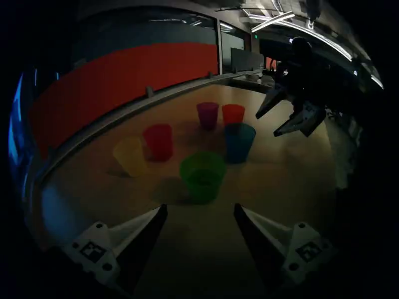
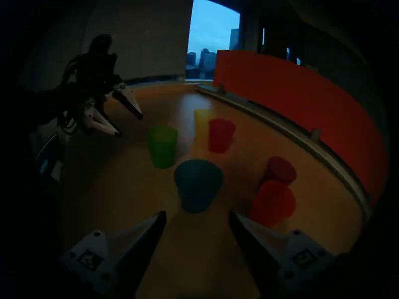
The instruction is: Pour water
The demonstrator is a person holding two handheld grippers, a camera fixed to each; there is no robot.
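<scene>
Several plastic cups stand upright on a wooden table (image 1: 279, 184). In the left gripper view the green cup (image 1: 202, 177) is nearest, just past my open, empty left gripper (image 1: 199, 207). Behind it stand a blue cup (image 1: 239, 143), a red cup (image 1: 159, 142), a yellow cup (image 1: 129, 156), a purple cup (image 1: 207, 115) and an orange cup (image 1: 233, 114). My right gripper (image 1: 267, 125) hovers open to the right of the blue cup. In the right gripper view the blue cup (image 2: 198, 185) sits just ahead of my right gripper (image 2: 196, 214), with the green cup (image 2: 162, 145) beyond. The left gripper (image 2: 129, 126) hangs open at the far left.
A red panel (image 1: 119, 79) runs along the table's far edge behind a grey rail (image 1: 124, 112). A window (image 2: 212, 37) with a dusk sky lies past the table's end. The room is dim. Bare tabletop (image 2: 109, 189) lies on the near side of the cups.
</scene>
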